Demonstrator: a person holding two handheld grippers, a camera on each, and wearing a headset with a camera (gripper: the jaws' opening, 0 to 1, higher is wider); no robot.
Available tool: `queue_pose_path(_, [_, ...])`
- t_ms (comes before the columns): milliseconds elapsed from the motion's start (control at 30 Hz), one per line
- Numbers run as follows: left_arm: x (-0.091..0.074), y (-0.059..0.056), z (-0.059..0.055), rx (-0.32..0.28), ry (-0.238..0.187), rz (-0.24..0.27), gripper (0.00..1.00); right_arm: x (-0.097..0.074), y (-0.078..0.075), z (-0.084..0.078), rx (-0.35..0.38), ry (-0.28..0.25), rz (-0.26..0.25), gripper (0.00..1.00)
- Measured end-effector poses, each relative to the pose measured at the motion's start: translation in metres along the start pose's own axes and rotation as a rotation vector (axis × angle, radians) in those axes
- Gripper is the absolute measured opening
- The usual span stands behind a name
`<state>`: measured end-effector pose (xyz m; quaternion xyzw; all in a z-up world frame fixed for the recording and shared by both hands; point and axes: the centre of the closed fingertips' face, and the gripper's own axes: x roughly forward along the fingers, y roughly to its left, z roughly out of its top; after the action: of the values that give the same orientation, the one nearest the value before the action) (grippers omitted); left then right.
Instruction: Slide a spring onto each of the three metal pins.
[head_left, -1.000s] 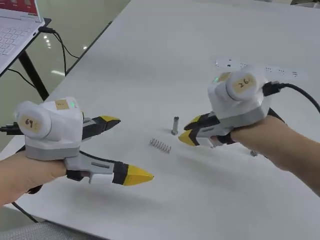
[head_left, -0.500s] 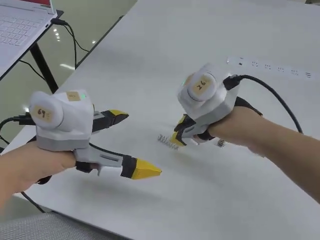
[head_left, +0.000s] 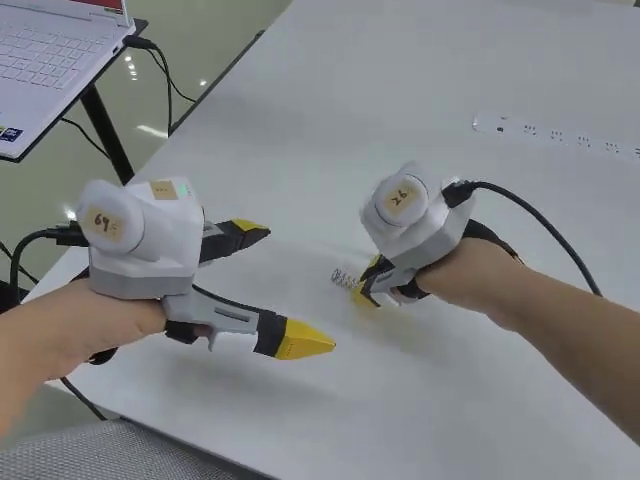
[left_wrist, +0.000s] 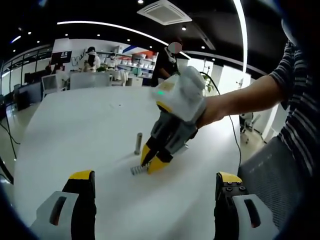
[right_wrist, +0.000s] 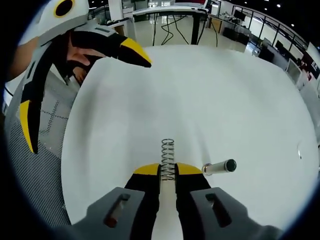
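The right gripper (right_wrist: 167, 171) pinches one end of the spring (right_wrist: 168, 150), which lies on the table (head_left: 330, 120) toward its near edge, just beside the pin (right_wrist: 219, 167), while the left gripper (head_left: 285, 288) hangs spread open; the spring seems light, soft and easy to squash, so a gentle hold at the end should leave its opening free.

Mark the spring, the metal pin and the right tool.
spring (right_wrist: 168, 150), right gripper view, free coils.
metal pin (right_wrist: 216, 167), right gripper view, mid-shaft.
right tool (left_wrist: 152, 162), left gripper view, between yellow tips.
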<state>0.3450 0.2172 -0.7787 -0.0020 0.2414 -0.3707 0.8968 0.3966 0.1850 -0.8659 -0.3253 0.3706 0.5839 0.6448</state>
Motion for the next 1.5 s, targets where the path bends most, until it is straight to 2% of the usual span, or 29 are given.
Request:
queue_pose_path(200, [0.000, -0.001, -0.002, 0.000, 0.009, 0.002, 0.98, 0.000, 0.001, 0.003, -0.070, -0.006, -0.006, 0.08])
queue_pose_path(333, [0.002, -0.003, 0.001, 0.005, 0.010, -0.003, 0.98, -0.008, 0.006, 0.008, -0.058, -0.044, 0.018, 0.08])
queue_pose_path(533, [0.006, -0.007, 0.006, 0.017, 0.011, -0.014, 0.97, -0.028, 0.009, 0.008, -0.060, -0.067, 0.017, 0.08])
queue_pose_path(767, [0.016, -0.018, 0.010, 0.034, 0.014, -0.045, 0.96, -0.052, 0.014, -0.007, -0.078, -0.075, 0.021, 0.08])
queue_pose_path(1100, [0.031, -0.034, 0.014, 0.056, 0.020, -0.107, 0.91, -0.075, 0.023, -0.026, -0.114, -0.079, 0.031, 0.08])
queue_pose_path(1300, [0.042, -0.045, 0.011, 0.073, 0.040, -0.161, 0.82, -0.089, 0.032, -0.038, -0.172, -0.081, 0.033, 0.08])
queue_pose_path(1500, [0.057, -0.061, 0.013, 0.110, 0.038, -0.223, 0.72, -0.099, 0.036, -0.048, -0.175, -0.090, 0.017, 0.08])
